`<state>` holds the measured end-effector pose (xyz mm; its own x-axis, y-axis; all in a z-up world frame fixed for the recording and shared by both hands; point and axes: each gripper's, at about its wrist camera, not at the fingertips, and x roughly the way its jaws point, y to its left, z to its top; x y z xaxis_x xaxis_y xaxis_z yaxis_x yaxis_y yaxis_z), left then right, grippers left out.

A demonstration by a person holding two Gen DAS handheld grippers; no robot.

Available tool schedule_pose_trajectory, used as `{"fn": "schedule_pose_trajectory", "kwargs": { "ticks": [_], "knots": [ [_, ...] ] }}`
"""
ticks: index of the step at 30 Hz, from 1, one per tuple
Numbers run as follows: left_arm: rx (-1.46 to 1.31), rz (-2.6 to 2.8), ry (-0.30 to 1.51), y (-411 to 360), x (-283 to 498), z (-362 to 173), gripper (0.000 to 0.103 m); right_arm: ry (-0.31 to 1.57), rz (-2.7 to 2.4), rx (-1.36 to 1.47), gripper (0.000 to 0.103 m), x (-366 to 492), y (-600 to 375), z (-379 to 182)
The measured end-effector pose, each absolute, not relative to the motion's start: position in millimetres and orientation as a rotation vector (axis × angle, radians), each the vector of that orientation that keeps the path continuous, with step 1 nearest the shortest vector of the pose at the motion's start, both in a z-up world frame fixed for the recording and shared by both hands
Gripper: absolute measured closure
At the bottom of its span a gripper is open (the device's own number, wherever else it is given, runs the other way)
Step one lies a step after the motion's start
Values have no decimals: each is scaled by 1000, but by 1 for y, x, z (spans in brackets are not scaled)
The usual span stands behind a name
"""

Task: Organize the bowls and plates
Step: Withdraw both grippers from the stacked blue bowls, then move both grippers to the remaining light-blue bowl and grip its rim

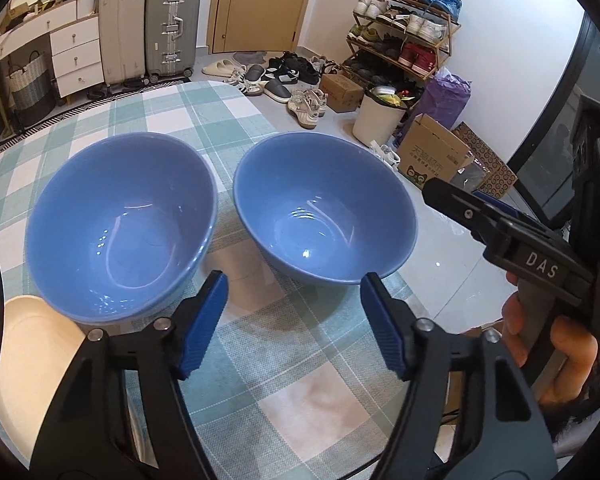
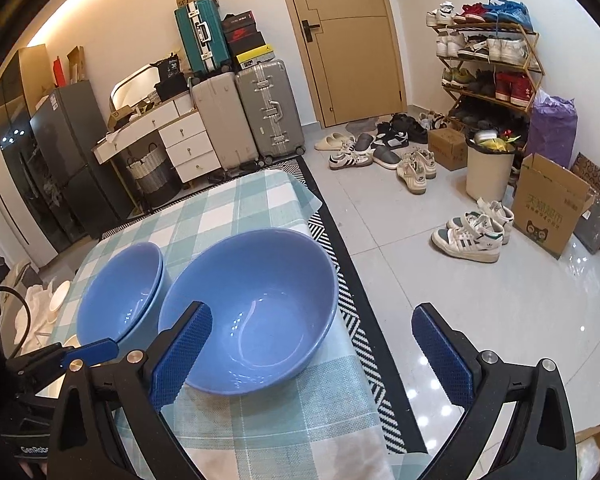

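1. L gripper: jaws wide apart, nothing between them, touching nothing. Blue pads sit just short of the two bowls, over bare tablecloth.
2. R gripper: jaws wide apart, holding nothing. Its left pad overlaps the near rim of the right bowl in view; can't tell if it touches. Its right pad hangs past the table edge, over the floor.
3. Landmark = right bowl: blue, upright, empty, on the tablecloth, close to the table's right edge.
4. Left bowl sits just left of it, narrow gap between rims. In R wrist view it shows a double rim, looks like two nested.
5. White plate lies left and nearer than the left bowl, partly under its rim in view.
6. Room: bare tablecloth nearer than right bowl and beyond both bowls. Right of right bowl, table ends; striped rug below.
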<state>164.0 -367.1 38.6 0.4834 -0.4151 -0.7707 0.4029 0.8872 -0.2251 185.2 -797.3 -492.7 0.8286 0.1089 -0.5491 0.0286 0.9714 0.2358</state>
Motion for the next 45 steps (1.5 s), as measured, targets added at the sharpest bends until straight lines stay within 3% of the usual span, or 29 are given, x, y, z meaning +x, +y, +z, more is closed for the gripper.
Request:
{"fn": "schedule_pose_trajectory", "kwargs": {
  "ticks": [6, 11, 18, 22, 37, 45],
  "knots": [
    [-23, -512, 959, -381, 171, 30, 44, 606, 61, 236, 2, 192, -800, -501],
    [-40, -502, 979, -389, 181, 21, 49, 640, 82, 265, 16, 203, -802, -514],
    [-35, -488, 987, -396, 193, 8, 52, 658, 69, 272, 25, 211, -805, -526],
    [-48, -477, 996, -396, 200, 0, 54, 654, 72, 285, 35, 214, -805, -530],
    [-70, -449, 992, -388, 218, -9, 72, 668, 79, 278, 68, 225, -794, -539],
    [-66, -444, 988, -385, 225, -11, 73, 663, 80, 270, 70, 226, -789, -540]
  ]
}}
